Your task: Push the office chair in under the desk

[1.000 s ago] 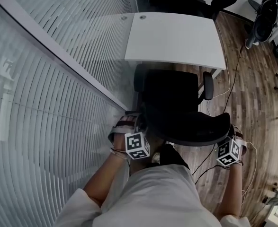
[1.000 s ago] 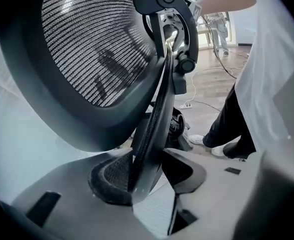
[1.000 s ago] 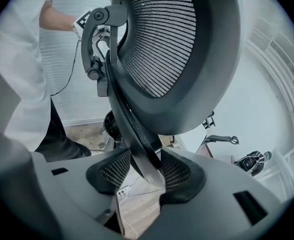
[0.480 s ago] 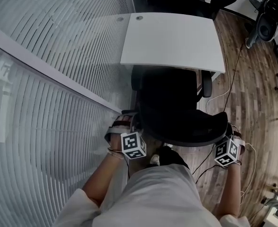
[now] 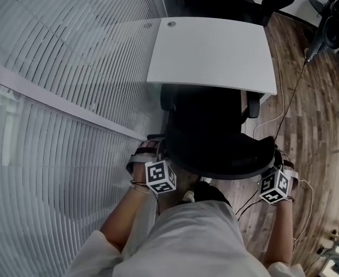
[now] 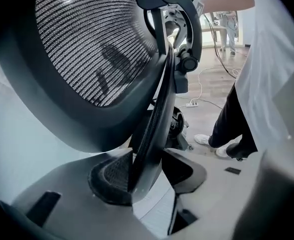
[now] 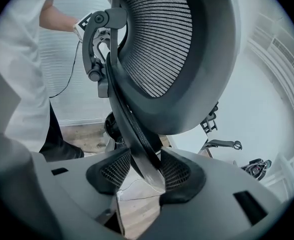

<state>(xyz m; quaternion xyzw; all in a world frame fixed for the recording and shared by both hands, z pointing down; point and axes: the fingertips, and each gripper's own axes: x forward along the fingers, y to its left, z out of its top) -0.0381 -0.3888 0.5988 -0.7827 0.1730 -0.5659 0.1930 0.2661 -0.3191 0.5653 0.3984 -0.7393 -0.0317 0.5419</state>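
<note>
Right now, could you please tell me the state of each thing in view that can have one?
chair: upright, front of the seat apparently under the desk edge, backrest out toward the person.
desk: standing beside the blinds, chair partly beneath its near edge.
left tongs: closed on the rim of the chair's backrest.
right tongs: closed on the backrest rim at the other side.

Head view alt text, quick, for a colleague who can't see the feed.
Seen from above, a black office chair sits with its seat partly under a white desk, the left gripper and right gripper at either side of its backrest. Slatted blinds fill the left; wood floor lies right.
</note>
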